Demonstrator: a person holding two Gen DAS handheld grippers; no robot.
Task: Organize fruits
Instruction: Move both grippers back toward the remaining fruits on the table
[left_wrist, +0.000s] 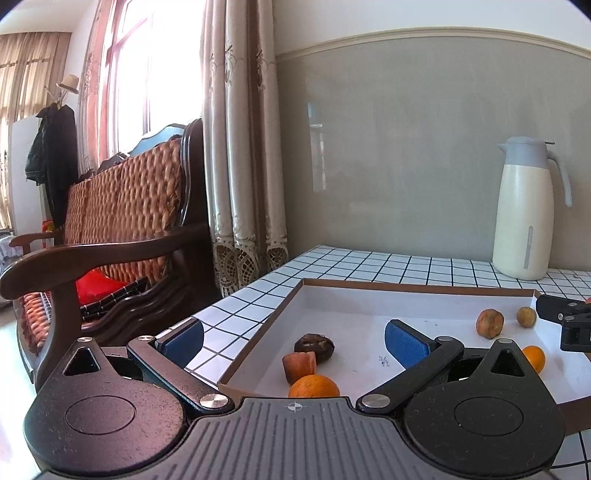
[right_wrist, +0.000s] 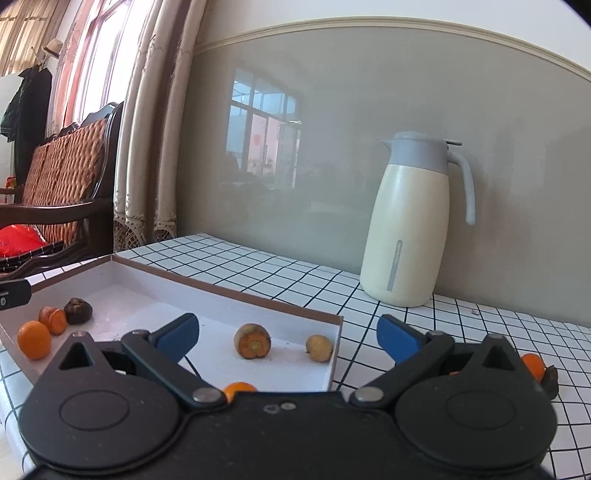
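A shallow white tray (left_wrist: 369, 295) with a brown rim lies on the tiled table. In the left wrist view it holds an orange (left_wrist: 314, 386), a carrot piece (left_wrist: 299, 365), a dark wrinkled fruit (left_wrist: 314, 347), a cut brownish piece (left_wrist: 489, 323), a small yellowish fruit (left_wrist: 526, 316) and another orange (left_wrist: 535, 358). My left gripper (left_wrist: 295, 338) is open and empty above the tray's near left corner. My right gripper (right_wrist: 288, 338) is open and empty over the tray's (right_wrist: 236, 295) right end, near the cut piece (right_wrist: 252, 341) and the yellowish fruit (right_wrist: 319, 348). It shows at the right edge of the left wrist view (left_wrist: 569, 325).
A cream jug (right_wrist: 410, 229) with a grey lid stands at the back of the table by the wall. An orange (right_wrist: 533, 366) and a dark fruit (right_wrist: 550, 382) lie on the table right of the tray. A wooden sofa (left_wrist: 110, 229) and curtains (left_wrist: 243, 147) stand to the left.
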